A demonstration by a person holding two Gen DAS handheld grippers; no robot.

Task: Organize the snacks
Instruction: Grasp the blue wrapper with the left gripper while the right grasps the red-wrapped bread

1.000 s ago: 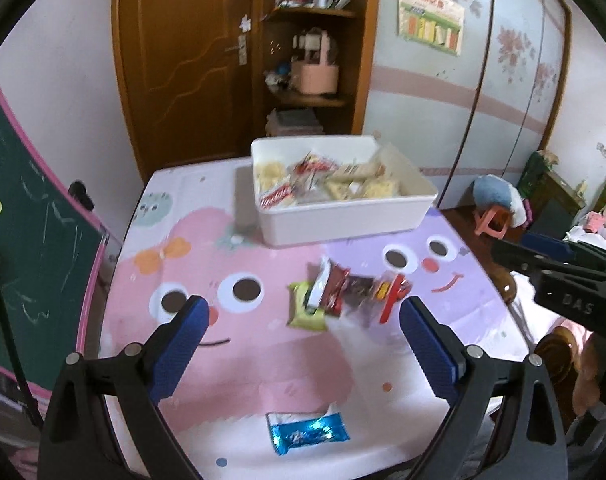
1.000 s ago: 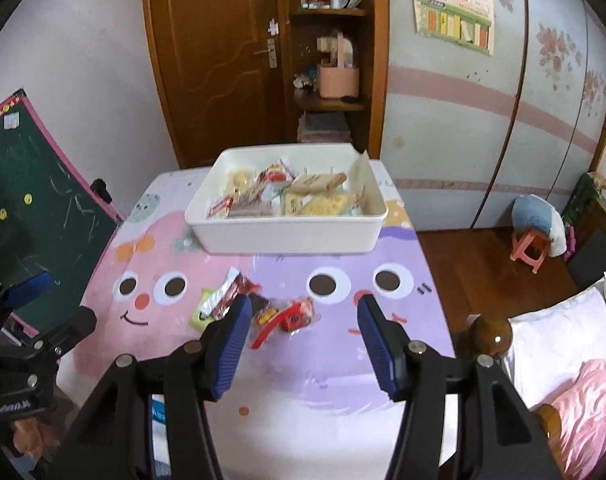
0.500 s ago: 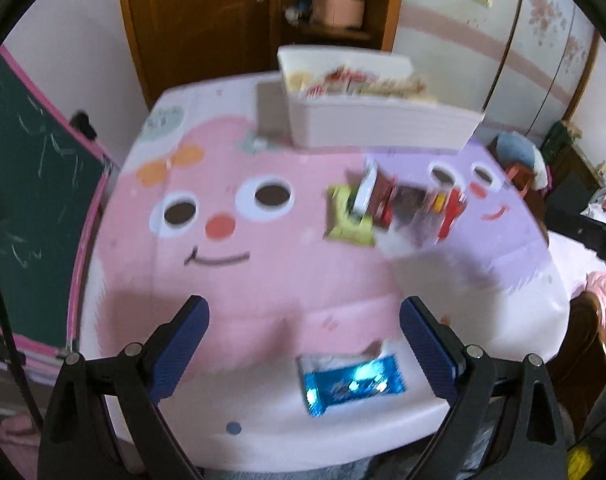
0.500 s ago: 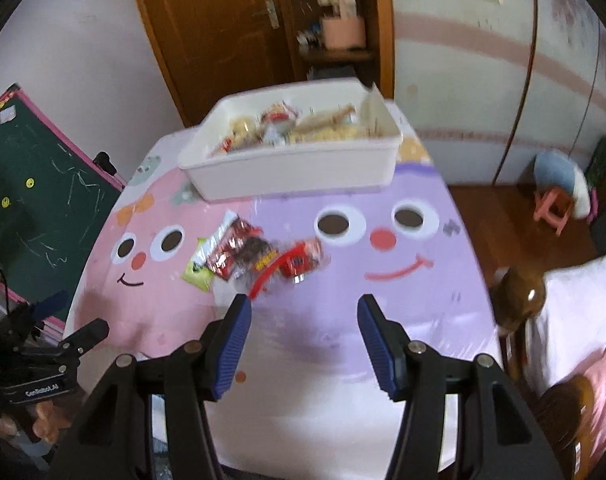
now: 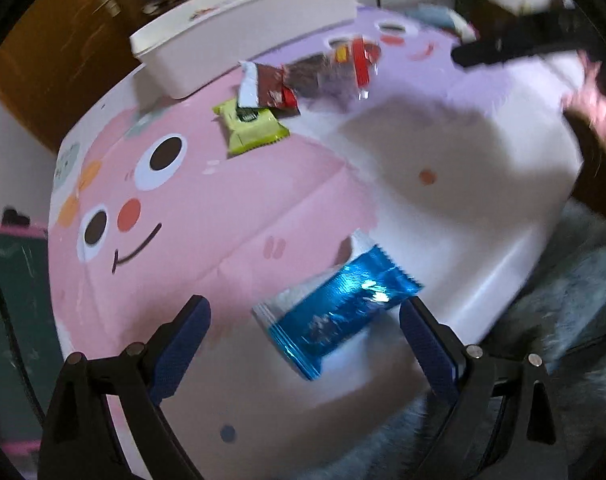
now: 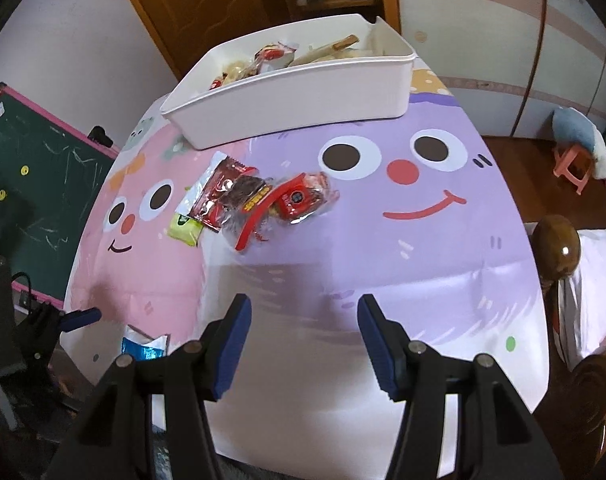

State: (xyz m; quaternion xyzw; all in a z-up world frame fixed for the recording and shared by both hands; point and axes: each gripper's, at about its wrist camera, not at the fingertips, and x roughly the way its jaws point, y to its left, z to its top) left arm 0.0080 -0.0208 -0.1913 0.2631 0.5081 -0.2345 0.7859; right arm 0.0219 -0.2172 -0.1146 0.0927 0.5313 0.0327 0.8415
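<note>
Blue-padded fingers of the left gripper stand wide apart, and its jaws have just been closing a little. The blue foil snack lies flat on the table cover between them, slanted, its nearer end toward the middle of the gap and its farther, crimped end just beside the right-hand pad; neither pad presses on it, so it is not gripped.

Right gripper hangs released over bare purple cover with nothing between its pads. From its camera a corner of the blue foil snack peeks out low on the left, beside the left gripper's blue tip.

Farther out, near the middle of the table, sits a loose cluster: a green packet, a dark red packet overlapping its far end, and clear wrappers with red trim beside those.

Beyond the cluster stands the white bin, already holding several wrapped snacks.
</note>
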